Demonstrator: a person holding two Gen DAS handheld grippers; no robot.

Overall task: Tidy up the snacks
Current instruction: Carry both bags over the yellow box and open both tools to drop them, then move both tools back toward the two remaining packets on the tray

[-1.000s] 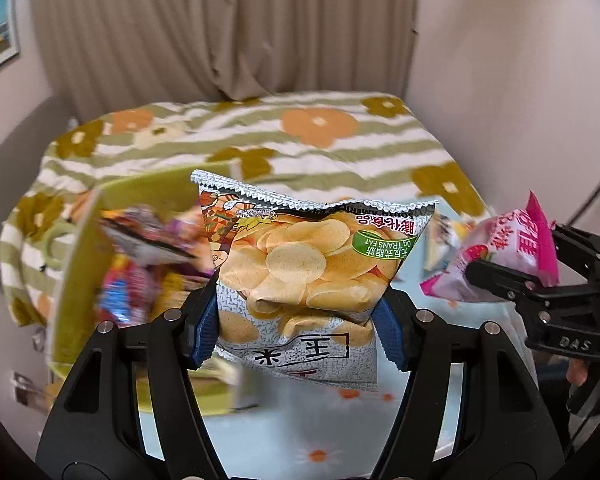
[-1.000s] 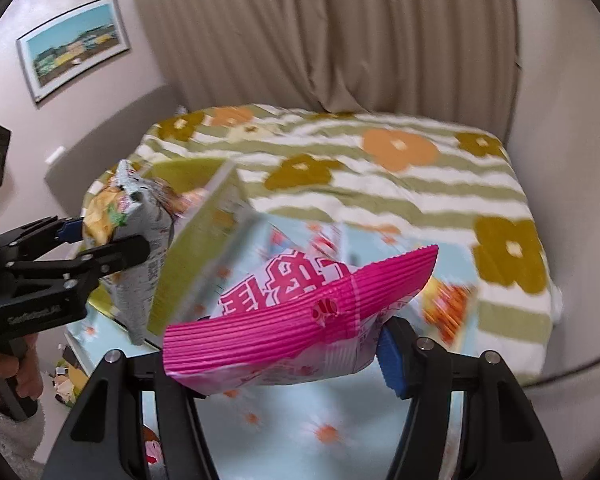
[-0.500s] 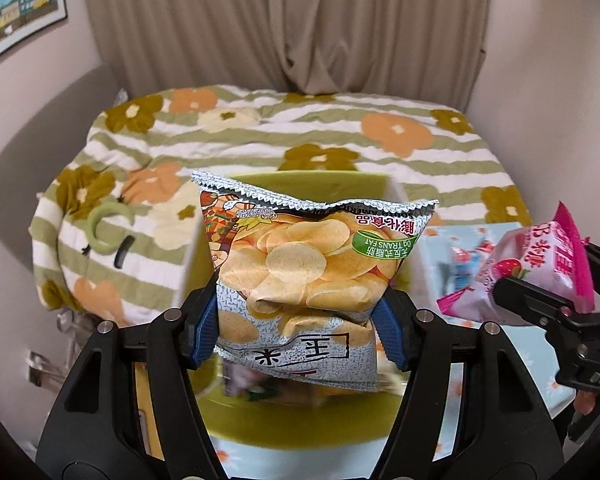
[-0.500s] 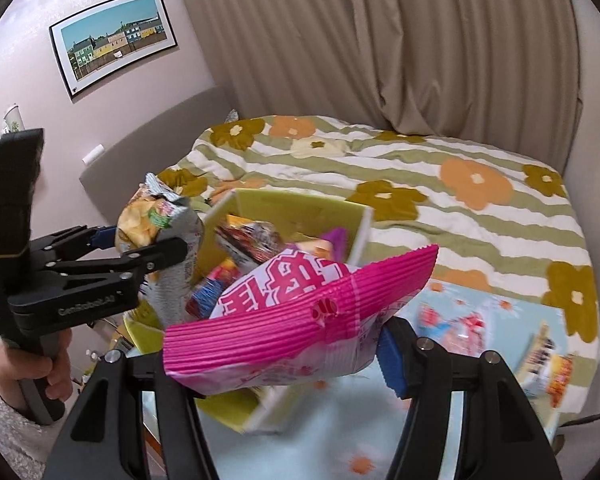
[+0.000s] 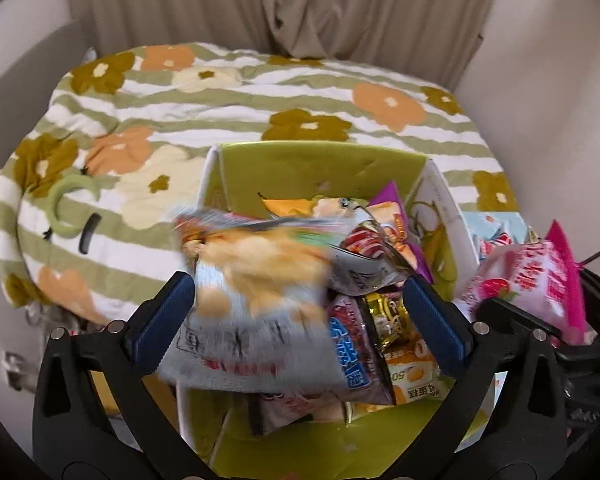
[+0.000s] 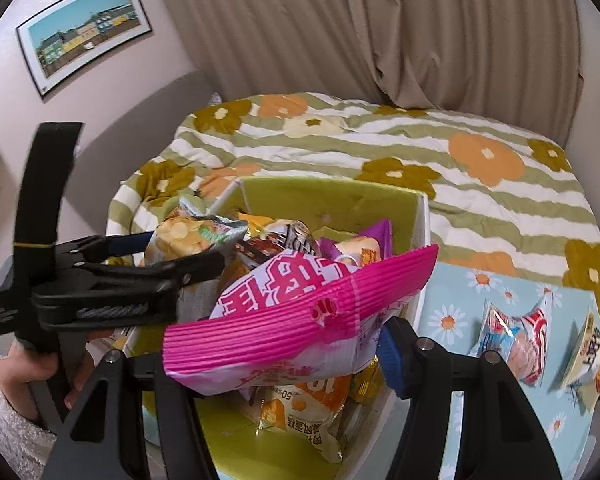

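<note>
Dropping the chip bag cleanly looks like the job in hand: the left gripper has its jaws spread wide with the blurred bag loose between them over the green box, so it should clear the near wall before falling. The right gripper is clamped on a pink bag just beside, also above the box. Packets already heaped inside leave little room, and two more snacks lie on the blue cloth by the bed.

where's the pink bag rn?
The pink bag is pinched in the right hand-held gripper, above the green box of snacks, right of the chip bag.
</note>
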